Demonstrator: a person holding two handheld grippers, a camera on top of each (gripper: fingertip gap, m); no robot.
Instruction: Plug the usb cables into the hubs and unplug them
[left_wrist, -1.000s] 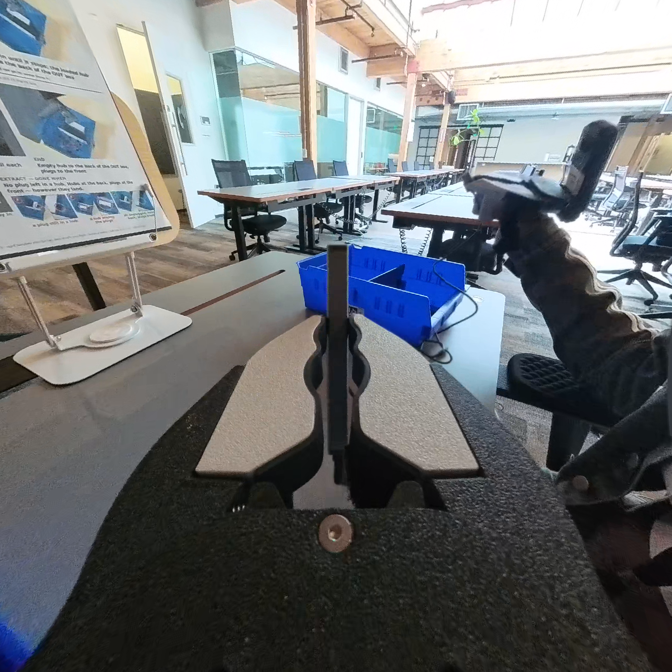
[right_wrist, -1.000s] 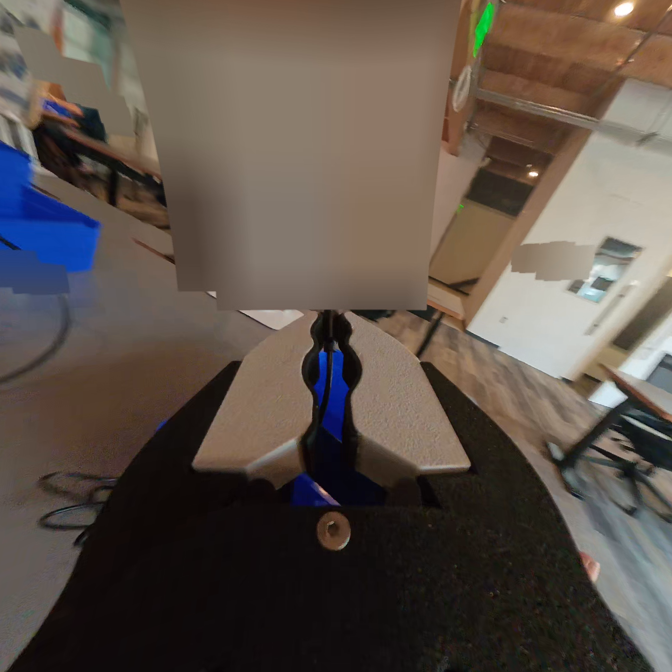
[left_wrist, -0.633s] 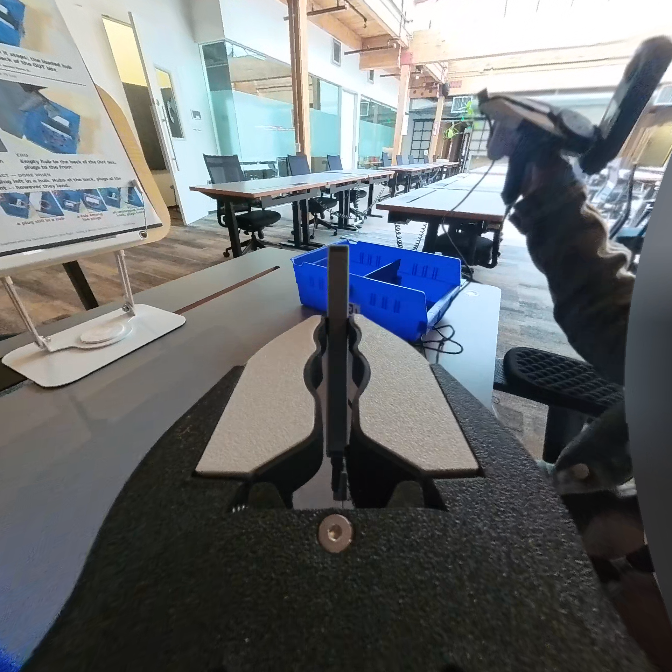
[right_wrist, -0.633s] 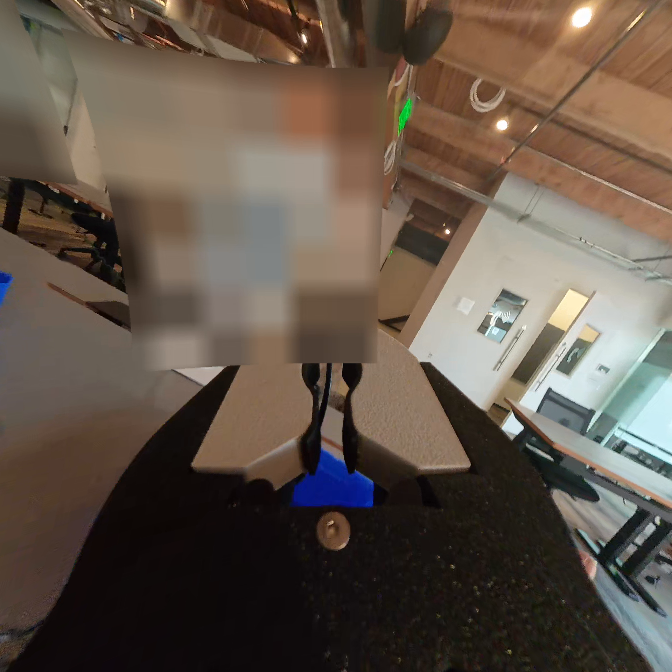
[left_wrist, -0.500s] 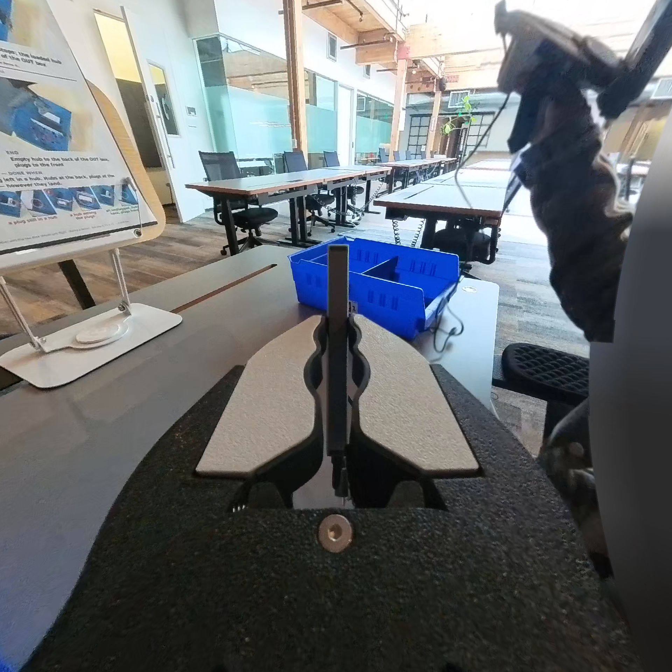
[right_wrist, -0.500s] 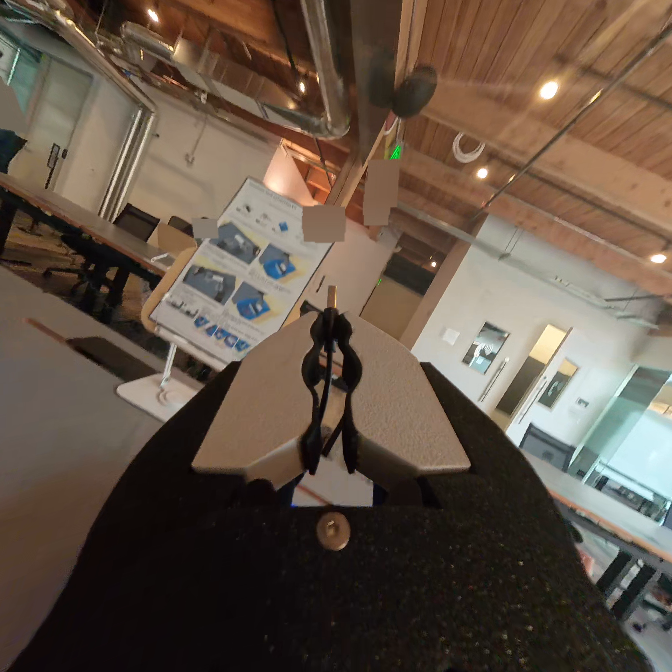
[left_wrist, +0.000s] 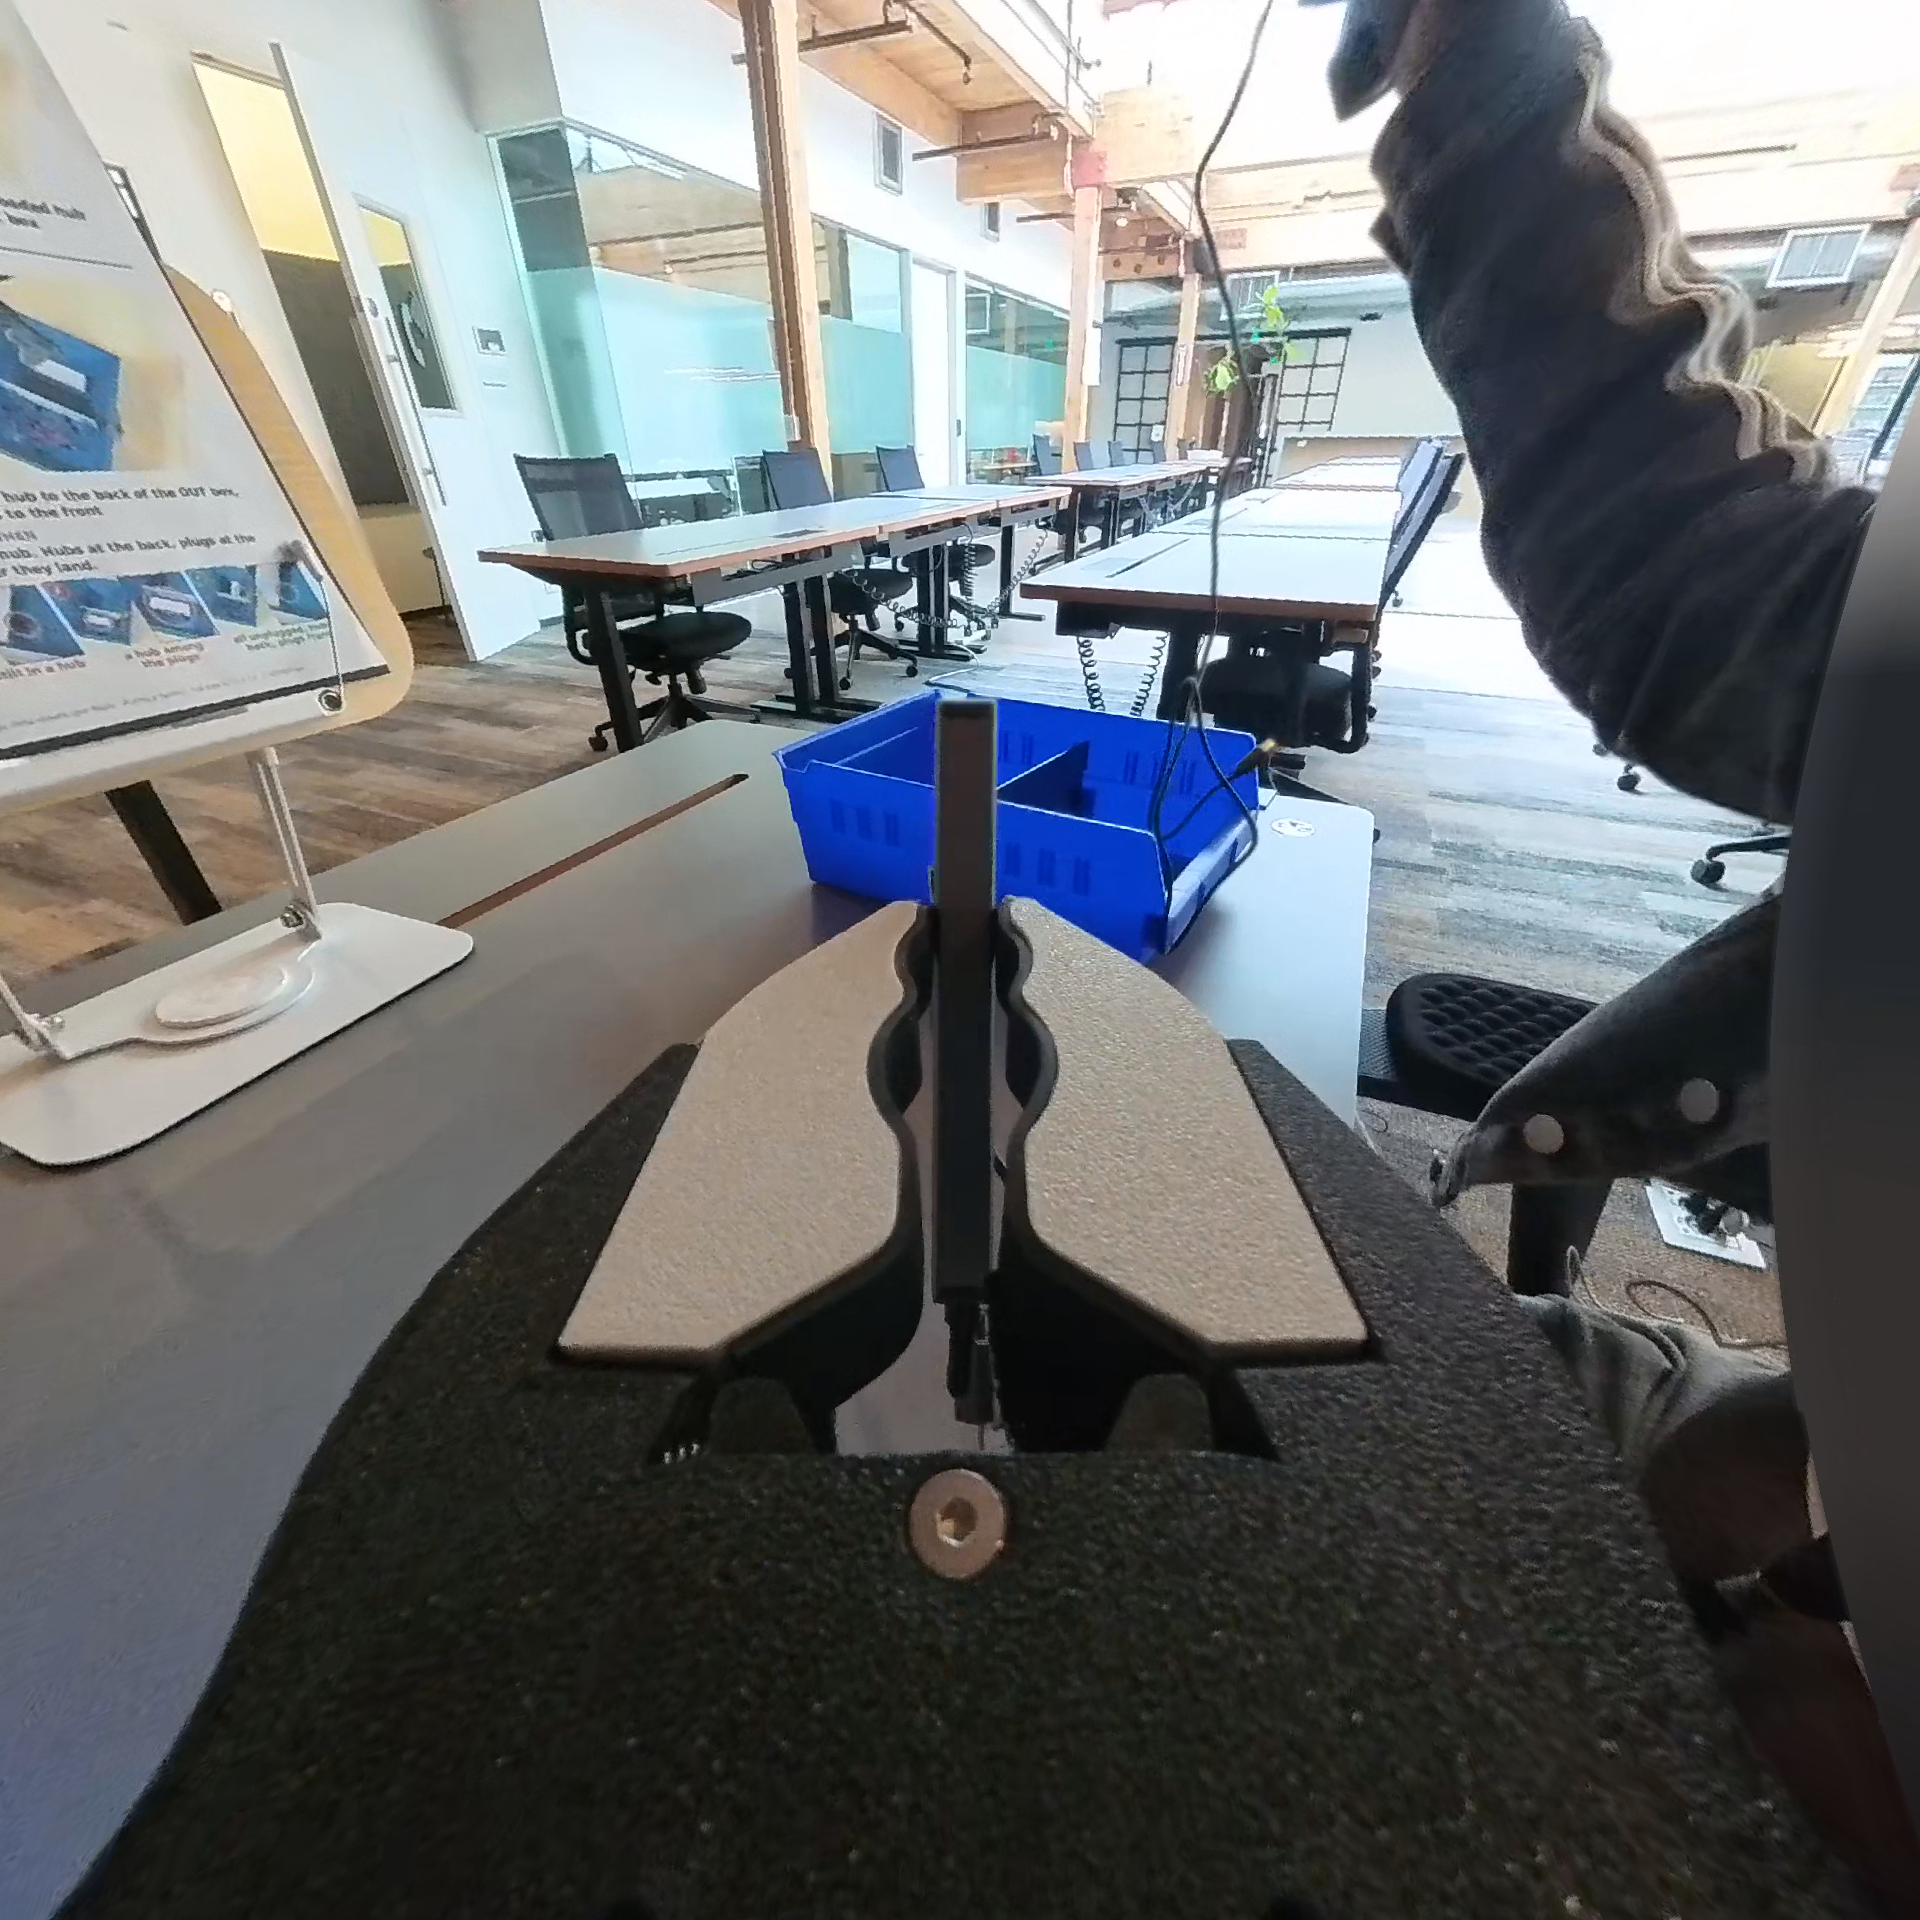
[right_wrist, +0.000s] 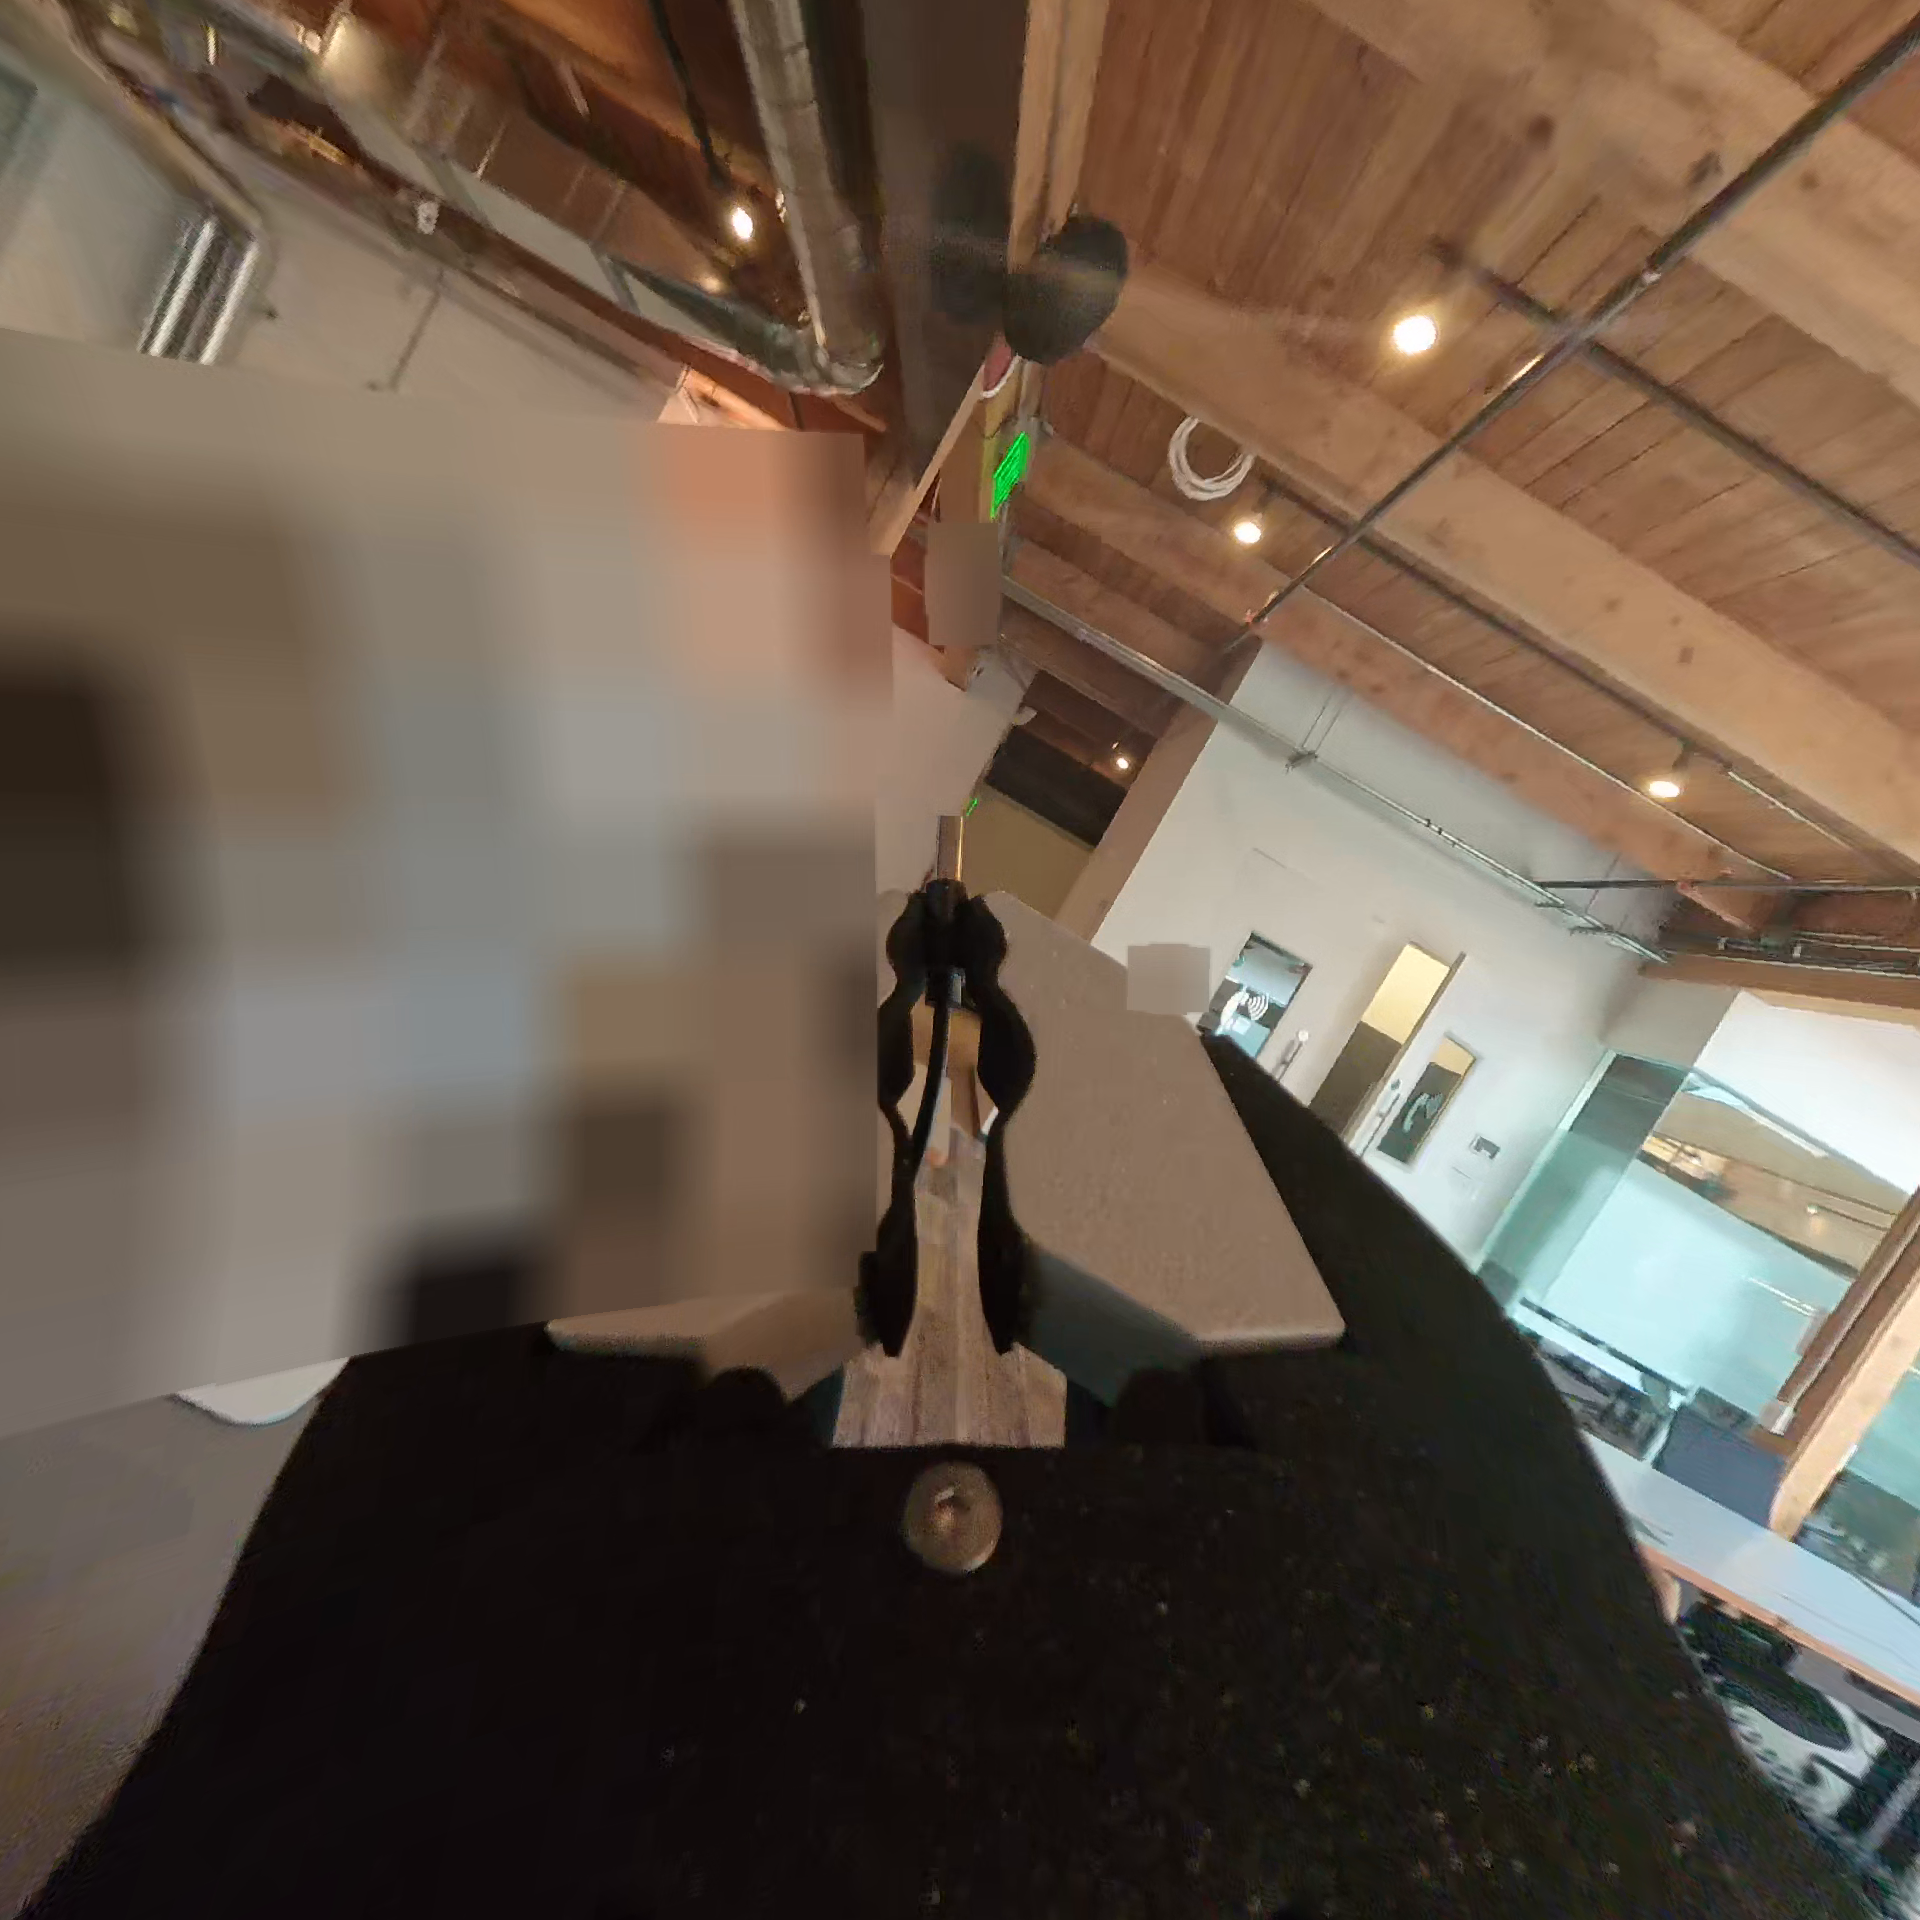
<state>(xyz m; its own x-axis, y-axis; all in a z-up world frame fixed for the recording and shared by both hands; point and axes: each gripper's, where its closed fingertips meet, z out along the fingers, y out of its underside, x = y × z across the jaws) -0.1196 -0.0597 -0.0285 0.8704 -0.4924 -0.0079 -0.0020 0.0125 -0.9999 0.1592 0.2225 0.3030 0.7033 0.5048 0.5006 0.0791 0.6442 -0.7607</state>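
1. Left wrist view: the left gripper (left_wrist: 964, 935) has its jaws closed on a slim dark hub (left_wrist: 964, 914), clamped edge-on so that it stands out past the fingertips; the judgement is that the step in hand is bringing plug to hub, and it is done well if this grip stays firm and the hub is turned so its ports face the incoming plug; beyond the jaws sits a blue bin (left_wrist: 1049, 821) with a divider, a thin black cable (left_wrist: 1210, 416) rising from its right side up to the person's raised sleeve (left_wrist: 1590, 364).

2. Right wrist view: the right gripper (right_wrist: 945, 914) is pinched on a USB plug (right_wrist: 948, 857), its metal tip just clear of the fingertips, its cord trailing back between the jaws; it points at the ceiling, so it likely must be swung down and lined up straight before pushing.

3. Surface and room: a dark desk (left_wrist: 260, 1195), a white stand (left_wrist: 208, 997) holding an instruction sheet left of the jaws; rows of office desks, wooden beams overhead.
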